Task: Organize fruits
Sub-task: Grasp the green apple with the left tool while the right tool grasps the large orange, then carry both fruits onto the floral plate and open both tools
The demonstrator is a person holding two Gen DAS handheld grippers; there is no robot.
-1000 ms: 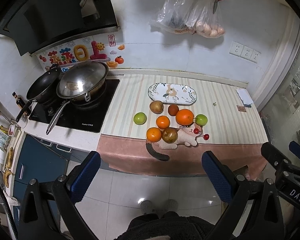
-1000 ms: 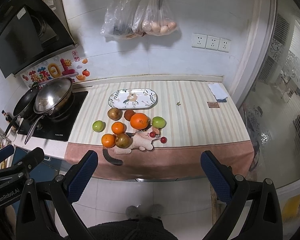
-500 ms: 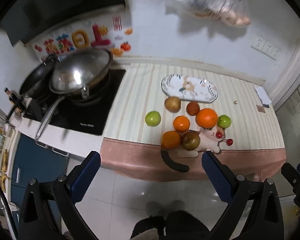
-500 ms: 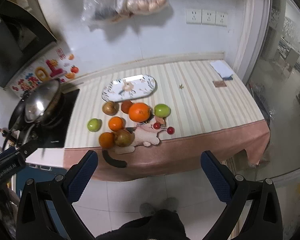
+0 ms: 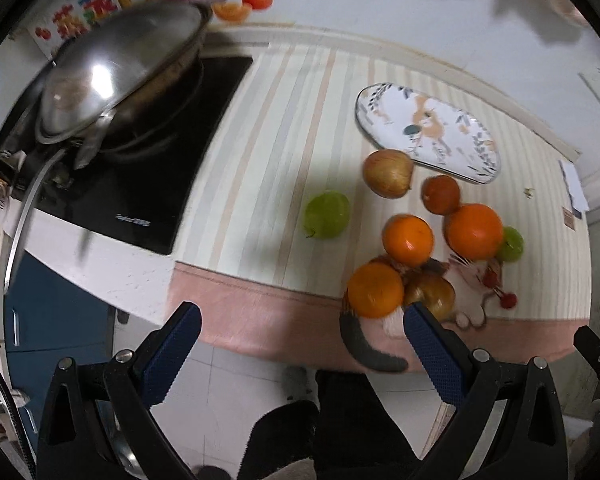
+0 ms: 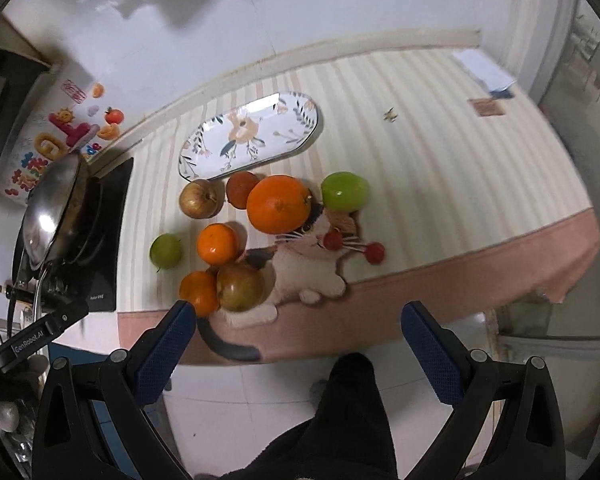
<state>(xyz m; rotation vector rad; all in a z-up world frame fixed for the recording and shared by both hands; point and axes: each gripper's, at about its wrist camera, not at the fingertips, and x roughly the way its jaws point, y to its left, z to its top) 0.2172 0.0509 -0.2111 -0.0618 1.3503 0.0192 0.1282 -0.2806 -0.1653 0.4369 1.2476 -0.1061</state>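
Several fruits lie on a striped counter in front of an oval patterned plate [image 5: 428, 130] [image 6: 250, 136], which holds nothing. They include a big orange [image 5: 475, 231] [image 6: 279, 203], two smaller oranges [image 5: 407, 239] [image 5: 375, 290], two green apples [image 5: 326, 214] [image 6: 345, 191], brownish apples [image 5: 388, 173] [image 6: 241, 286] and a dark red fruit [image 5: 441, 194]. Some rest on a cat-shaped mat [image 6: 304, 268]. My left gripper [image 5: 298, 350] is open and empty, short of the counter's front edge. My right gripper [image 6: 298, 346] is open and empty, likewise in front of the counter.
A black hob [image 5: 140, 168] with a steel wok [image 5: 116, 68] stands at the counter's left. A pink cloth edge [image 6: 440, 280] hangs over the front. The white wall rises behind. A white paper [image 6: 486, 72] lies at the far right. Tiled floor is below.
Both grippers have moved forward and down towards the counter, so the fruits and plate look much larger. Both stay open and empty.
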